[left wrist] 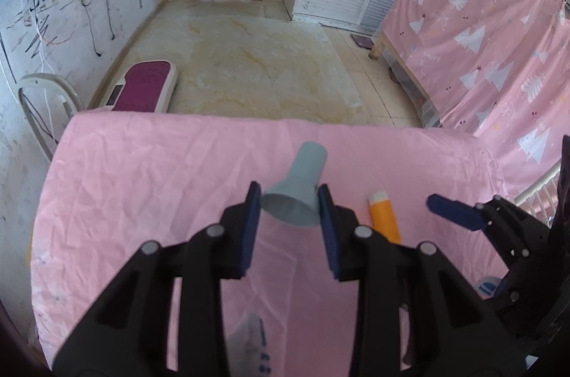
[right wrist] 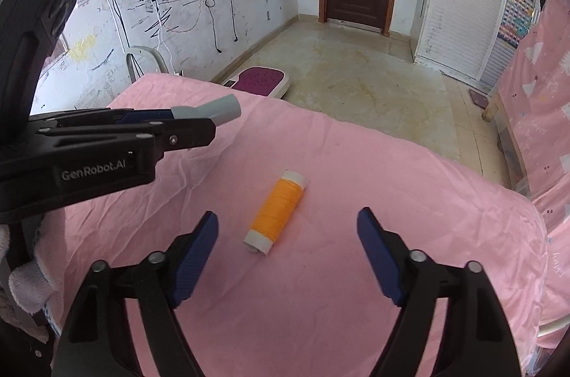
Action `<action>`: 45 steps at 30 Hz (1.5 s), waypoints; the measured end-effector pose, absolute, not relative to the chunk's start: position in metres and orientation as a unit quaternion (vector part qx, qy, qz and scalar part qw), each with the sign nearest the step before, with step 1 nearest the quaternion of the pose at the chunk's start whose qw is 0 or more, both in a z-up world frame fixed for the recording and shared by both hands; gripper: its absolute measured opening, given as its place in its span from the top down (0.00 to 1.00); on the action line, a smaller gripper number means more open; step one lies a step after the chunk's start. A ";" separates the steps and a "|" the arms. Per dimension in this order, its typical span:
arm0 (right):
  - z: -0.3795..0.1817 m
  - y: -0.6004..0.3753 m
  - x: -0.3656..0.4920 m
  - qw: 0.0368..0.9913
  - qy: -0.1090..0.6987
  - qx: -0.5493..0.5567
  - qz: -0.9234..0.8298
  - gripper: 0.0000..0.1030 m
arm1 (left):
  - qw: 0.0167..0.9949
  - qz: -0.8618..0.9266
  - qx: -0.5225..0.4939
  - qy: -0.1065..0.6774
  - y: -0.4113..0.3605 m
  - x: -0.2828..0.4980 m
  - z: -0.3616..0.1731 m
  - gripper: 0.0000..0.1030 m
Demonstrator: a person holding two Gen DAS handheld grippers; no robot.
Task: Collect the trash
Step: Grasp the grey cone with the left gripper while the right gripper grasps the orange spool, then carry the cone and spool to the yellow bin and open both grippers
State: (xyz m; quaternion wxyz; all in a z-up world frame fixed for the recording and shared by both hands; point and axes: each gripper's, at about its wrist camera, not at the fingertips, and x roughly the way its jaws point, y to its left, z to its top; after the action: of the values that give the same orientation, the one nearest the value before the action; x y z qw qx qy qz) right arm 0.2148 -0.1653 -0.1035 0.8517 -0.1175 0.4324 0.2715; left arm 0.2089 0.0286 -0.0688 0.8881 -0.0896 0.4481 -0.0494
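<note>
A grey funnel-shaped cup (left wrist: 301,190) is held between the pads of my left gripper (left wrist: 289,200), wide mouth toward the camera, above the pink-covered table (left wrist: 142,184). From the right wrist view the grey cup (right wrist: 217,109) sticks out past the left gripper's fingers (right wrist: 149,124). An orange thread spool (right wrist: 276,211) with white ends lies on the pink cloth, ahead of and between the wide-open fingers of my right gripper (right wrist: 288,222). The spool also shows in the left wrist view (left wrist: 384,215), right of the cup, with the right gripper's fingertip (left wrist: 450,209) beside it.
The table's far edge (left wrist: 249,120) drops to a tiled floor. A purple foot scale (left wrist: 142,87) and a white chair (left wrist: 42,106) stand at the left. A pink-draped bed frame (left wrist: 481,49) stands at the right. A white cloth (right wrist: 25,284) lies at the left.
</note>
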 end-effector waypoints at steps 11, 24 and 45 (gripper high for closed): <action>-0.114 -0.160 0.218 0.845 0.446 -0.116 0.273 0.92 | 0.890 -0.052 -0.091 0.444 0.034 0.205 -0.067 0.70; -0.092 -0.192 0.208 0.863 0.424 -0.076 0.264 0.94 | 0.905 -0.051 -0.066 0.417 0.019 0.191 -0.051 0.70; -0.053 -0.330 0.165 0.905 0.367 0.001 0.213 0.94 | 0.915 -0.081 0.002 0.396 -0.070 0.165 -0.021 0.70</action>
State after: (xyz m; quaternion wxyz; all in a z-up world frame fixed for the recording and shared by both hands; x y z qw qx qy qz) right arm 0.1649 -0.3299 -0.0534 0.9054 0.0012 0.3670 0.2133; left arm 0.1654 -0.0703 -0.0214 0.9148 0.0017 0.3956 -0.0809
